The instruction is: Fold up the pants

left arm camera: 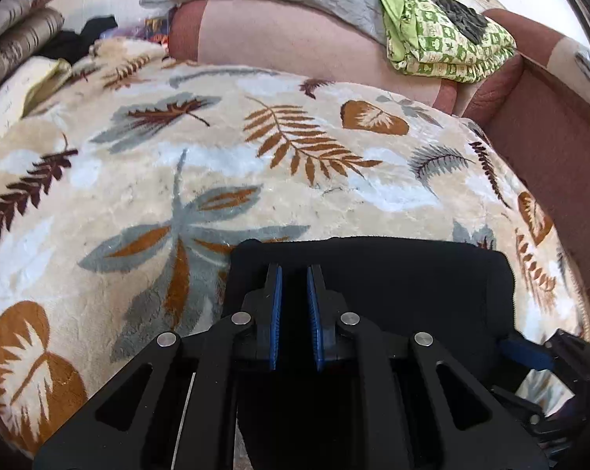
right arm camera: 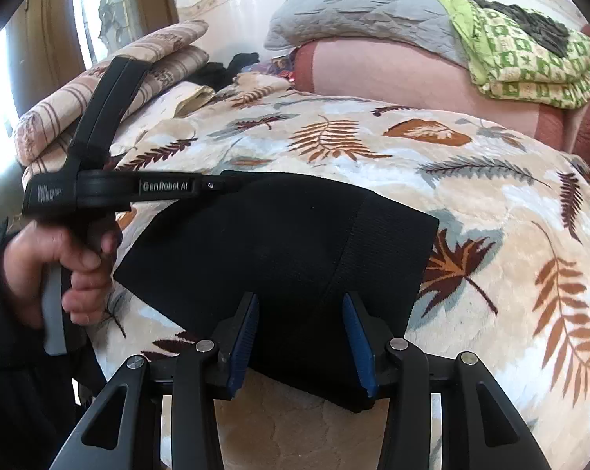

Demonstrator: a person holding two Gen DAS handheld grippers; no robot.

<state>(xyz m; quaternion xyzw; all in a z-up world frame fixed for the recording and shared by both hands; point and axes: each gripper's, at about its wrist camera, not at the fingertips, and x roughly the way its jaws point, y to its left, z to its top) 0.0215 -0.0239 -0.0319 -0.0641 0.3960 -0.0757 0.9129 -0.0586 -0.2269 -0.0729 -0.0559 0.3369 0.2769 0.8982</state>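
My jaws are standing apart: right gripper [right arm camera: 300,337] wide, left gripper [left arm camera: 295,305] narrow, both hovering over black folded pants [right arm camera: 279,250].

A home bedroom: leaf-patterned blanket [left arm camera: 216,164] on a bed, pillows [right arm camera: 357,8], folded bedding [right arm camera: 529,55].

L gripper [left arm camera: 295,293]: blue pads [left arm camera: 277,313] nearly together, only a narrow gap between them, fingers pointing fwd and slightly down. Whether anything is pinched can't be told. In the right wrist view its body runs roughly level from the left side, held by the person's left hand [right arm camera: 60,270], fingers wrapped round the grey handle, dark sleeve at the wrist.

R gripper [right arm camera: 300,333]: jaws spread wide apart, blue pads [right arm camera: 359,344] facing each other, nothing clamped between them, aimed fwd and downward.
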